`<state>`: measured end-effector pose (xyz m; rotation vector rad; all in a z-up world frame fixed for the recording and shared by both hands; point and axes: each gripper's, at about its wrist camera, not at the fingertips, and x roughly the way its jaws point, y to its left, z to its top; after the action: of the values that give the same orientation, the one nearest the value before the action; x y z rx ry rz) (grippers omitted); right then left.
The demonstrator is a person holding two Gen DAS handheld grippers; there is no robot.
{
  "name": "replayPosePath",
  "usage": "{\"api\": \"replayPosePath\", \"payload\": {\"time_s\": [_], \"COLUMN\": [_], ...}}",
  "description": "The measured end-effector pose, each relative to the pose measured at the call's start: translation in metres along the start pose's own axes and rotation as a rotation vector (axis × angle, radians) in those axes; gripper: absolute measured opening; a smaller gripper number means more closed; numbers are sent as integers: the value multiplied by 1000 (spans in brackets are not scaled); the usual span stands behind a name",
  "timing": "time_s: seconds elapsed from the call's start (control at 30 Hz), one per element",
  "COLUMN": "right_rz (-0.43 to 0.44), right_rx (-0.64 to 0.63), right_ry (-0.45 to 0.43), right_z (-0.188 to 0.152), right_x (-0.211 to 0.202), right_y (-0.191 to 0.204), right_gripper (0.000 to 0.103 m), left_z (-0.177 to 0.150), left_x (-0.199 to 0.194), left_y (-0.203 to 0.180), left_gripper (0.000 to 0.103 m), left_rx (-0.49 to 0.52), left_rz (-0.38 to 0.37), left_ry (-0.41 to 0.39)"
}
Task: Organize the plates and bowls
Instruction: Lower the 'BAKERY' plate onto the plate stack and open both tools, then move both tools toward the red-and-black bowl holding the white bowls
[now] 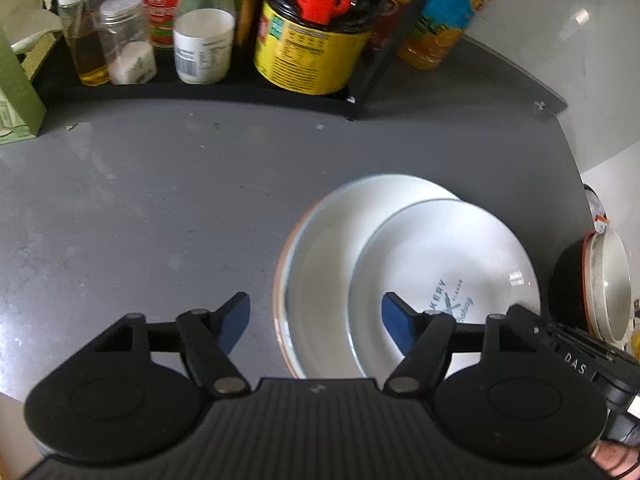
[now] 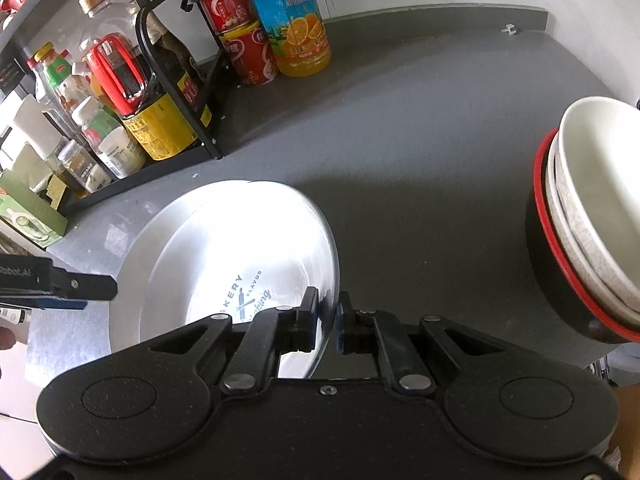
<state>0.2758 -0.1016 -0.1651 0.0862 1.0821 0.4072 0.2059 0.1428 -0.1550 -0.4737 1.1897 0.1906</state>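
A small white plate (image 1: 440, 256) with a blue printed logo lies over a larger white plate (image 1: 320, 264) that has an orange rim, on the grey counter. In the right wrist view my right gripper (image 2: 328, 322) is shut on the near rim of the small plate (image 2: 240, 256), which covers most of the larger plate (image 2: 126, 264). My left gripper (image 1: 316, 320) hovers open above the plates' left side, holding nothing. It also shows in the right wrist view as the left gripper (image 2: 92, 294). A stack of bowls (image 2: 592, 216), white ones nested in a black bowl with a red rim, stands to the right.
A black rack (image 1: 200, 92) along the back holds several bottles and jars, among them a dark sauce bottle (image 2: 160, 120). An orange juice bottle (image 2: 296, 20) and red cans (image 2: 240, 28) stand beside it. A green box (image 1: 16, 100) sits at the left. Bare grey counter (image 1: 140, 208) lies left of the plates.
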Motion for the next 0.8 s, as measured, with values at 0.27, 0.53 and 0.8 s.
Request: {"api": "replayPosePath", "payload": {"time_s": [0.27,0.53,0.8], "right_rz": [-2,-38,-79], "right_rx": [-13,-49,-83], "right_ry": [7,10,20], "right_z": [-5,-3,-8], "right_x": [5,11,21], "right_y": [2,11,14], "right_gripper": [10,15,38], "left_z": [-3,-3,-2], "left_x": [23,41,42], "left_y": [4,-2,-3], "left_gripper": [73,73,83], "left_rx": [11,42,50], "left_rz": [33,77,138], "left_ry": [33,41,-9]}}
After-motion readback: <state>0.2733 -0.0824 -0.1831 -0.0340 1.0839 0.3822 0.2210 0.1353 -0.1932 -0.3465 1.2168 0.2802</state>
